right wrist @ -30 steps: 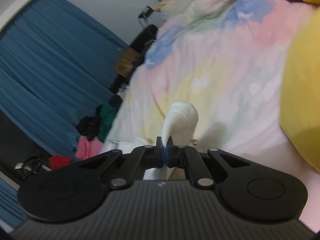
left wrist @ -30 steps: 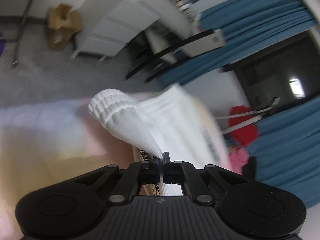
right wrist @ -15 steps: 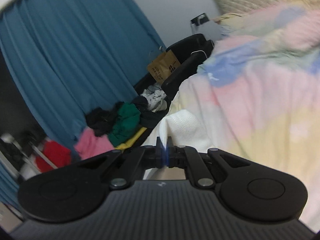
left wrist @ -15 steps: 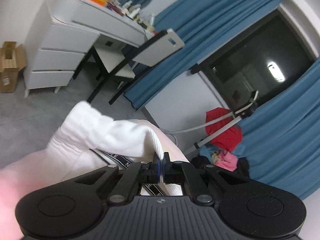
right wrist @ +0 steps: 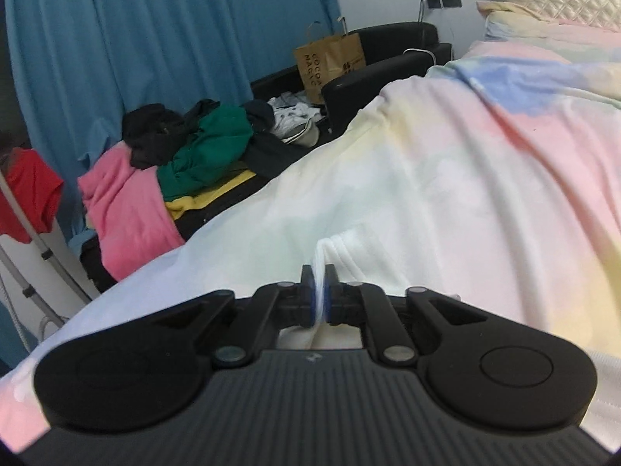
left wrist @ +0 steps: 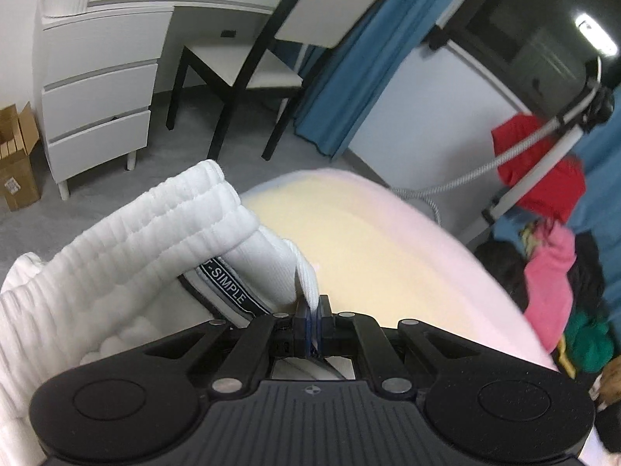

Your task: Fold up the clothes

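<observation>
A white ribbed garment point(left wrist: 136, 240) with an elastic waistband and a black-and-white label strip point(left wrist: 227, 287) is bunched at the left of the left wrist view, over the pastel bed cover point(left wrist: 368, 240). My left gripper point(left wrist: 312, 310) is shut on a thin fold of it. In the right wrist view, my right gripper point(right wrist: 319, 291) has a blurred white edge of the same garment point(right wrist: 341, 256) between its pads, and its jaws are opening. The cloth there rests low on the pastel bed cover point(right wrist: 465, 155).
Beyond the bed's corner stand a white drawer unit point(left wrist: 97, 89), a black-framed chair point(left wrist: 264, 58) and a cardboard box point(left wrist: 15, 163). A red garment point(left wrist: 543, 171) hangs on a stand. A pile of clothes point(right wrist: 186, 147), a paper bag point(right wrist: 330, 58) and blue curtains point(right wrist: 116, 39) line the bed's side.
Both grippers have swept across the bed with the white garment and rolled level. The garment has come down onto the cover near the bed's edge. The right pads have parted slightly.
</observation>
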`<state>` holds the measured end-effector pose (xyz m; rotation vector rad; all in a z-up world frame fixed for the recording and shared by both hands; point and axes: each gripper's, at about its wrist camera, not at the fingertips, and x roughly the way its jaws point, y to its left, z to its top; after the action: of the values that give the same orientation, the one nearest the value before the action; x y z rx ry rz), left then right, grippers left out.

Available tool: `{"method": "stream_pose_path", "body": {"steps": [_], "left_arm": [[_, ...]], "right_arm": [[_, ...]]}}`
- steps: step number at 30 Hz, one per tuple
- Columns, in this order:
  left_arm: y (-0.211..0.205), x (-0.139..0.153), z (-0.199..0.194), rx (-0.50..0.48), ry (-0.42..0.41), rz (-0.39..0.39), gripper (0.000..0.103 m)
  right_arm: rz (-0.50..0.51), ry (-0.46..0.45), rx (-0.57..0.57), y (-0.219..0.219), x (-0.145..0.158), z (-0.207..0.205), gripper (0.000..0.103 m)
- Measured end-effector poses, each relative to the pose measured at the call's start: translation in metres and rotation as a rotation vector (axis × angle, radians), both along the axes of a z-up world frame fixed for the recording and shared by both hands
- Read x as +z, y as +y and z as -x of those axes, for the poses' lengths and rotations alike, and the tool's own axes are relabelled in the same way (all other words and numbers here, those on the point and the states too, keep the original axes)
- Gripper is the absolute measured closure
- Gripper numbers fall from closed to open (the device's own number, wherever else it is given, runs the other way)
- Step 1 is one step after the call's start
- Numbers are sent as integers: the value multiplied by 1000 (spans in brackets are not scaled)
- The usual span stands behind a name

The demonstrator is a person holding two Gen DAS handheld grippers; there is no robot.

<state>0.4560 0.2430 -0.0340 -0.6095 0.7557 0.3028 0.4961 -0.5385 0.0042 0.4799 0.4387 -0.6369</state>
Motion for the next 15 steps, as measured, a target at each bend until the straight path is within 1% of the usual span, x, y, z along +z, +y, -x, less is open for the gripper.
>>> {"method": "stream_pose_path", "body": {"steps": [1, 4, 5, 6, 7, 8, 9, 10, 11, 13, 14, 15], "left_arm": [[-1, 0, 4, -12, -4, -8, 98], [2, 5, 22, -44, -27, -5, 89], [4, 9, 32, -52, -40, 2, 84], [6, 13, 42, -60, -54, 10, 75], [7, 16, 53, -67, -70, 12, 71], [7, 20, 68, -79, -91, 2, 66], [6, 24, 83, -91, -112, -8, 60], [4, 25, 101, -101, -127, -17, 57], [3, 27, 118, -111, -142, -25, 53], [2, 28, 155, -126, -173, -31, 53], [2, 27, 176, -131, -190, -21, 50], [2, 25, 197, -136, -206, -10, 44]], "right_arm": [[-19, -11, 13, -2, 1, 4, 90], [-74, -54, 37, -6, 6, 20, 80], [-98, -77, 39, -7, 9, 32, 72], [-115, -102, 42, -5, 11, 44, 68], [-133, -126, 45, -3, 14, 57, 61], [-149, -151, 48, -1, 17, 69, 60], [-131, -175, 62, 6, 17, 88, 61], [-112, -199, 76, 14, 17, 107, 59], [-127, -221, 78, 19, 15, 124, 57], [-157, -264, 83, 29, 10, 158, 57], [-172, -285, 86, 34, 7, 175, 57], [-187, -306, 88, 39, 5, 192, 56]]}}
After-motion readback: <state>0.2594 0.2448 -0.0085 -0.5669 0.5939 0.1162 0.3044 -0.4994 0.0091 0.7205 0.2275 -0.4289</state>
